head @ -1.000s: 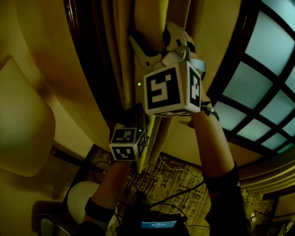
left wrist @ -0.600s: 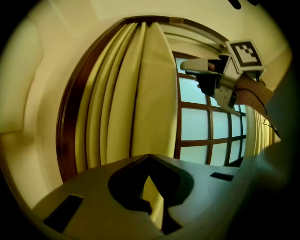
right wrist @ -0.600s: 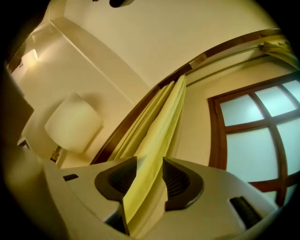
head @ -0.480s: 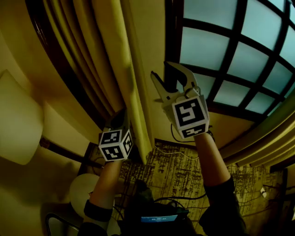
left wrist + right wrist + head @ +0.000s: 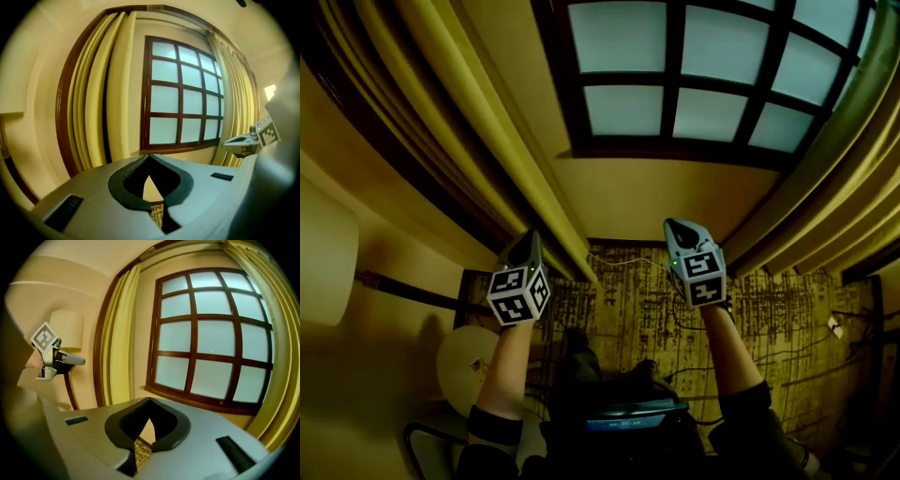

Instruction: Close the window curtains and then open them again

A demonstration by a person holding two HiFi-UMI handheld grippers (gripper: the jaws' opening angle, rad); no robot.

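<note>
"How do the jaws stand?"

"The left gripper [image 5: 149, 156] is clenched tip to tip and empty. The right gripper [image 5: 150, 400] has just been closing its jaws. They meet now, with nothing between them."

"And the curtains?"

"The left curtain [image 5: 478, 112] hangs bunched left of the window [image 5: 694, 84], and the right curtain [image 5: 839, 159] is gathered at its right. In the dim head view, both grippers seem clear of the cloth."
</note>
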